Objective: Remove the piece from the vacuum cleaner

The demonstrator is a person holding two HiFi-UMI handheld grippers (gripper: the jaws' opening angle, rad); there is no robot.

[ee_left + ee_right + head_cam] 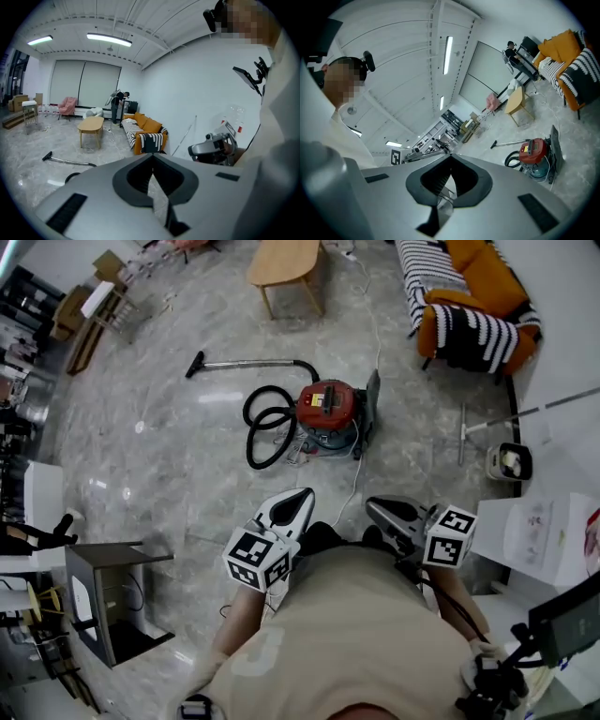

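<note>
The red vacuum cleaner [328, 409] stands on the marble floor ahead of me, also seen low at the right of the right gripper view [533, 151]. Its black hose [265, 425] coils to its left. The metal wand with a floor nozzle [246, 363] lies behind it. My left gripper [302, 495] and right gripper [375, 505] are held close to my body, well short of the vacuum. In their own views the left gripper [153, 157] and right gripper [451, 157] have jaws meeting at the tips, with nothing between them.
A wooden coffee table [284, 263] stands at the far side, a striped sofa with orange cushions [469, 296] at the far right. A dark side table [108, 601] is at my left. A white bin [511, 462], a pole [511, 416] and a white box [544, 531] are at my right.
</note>
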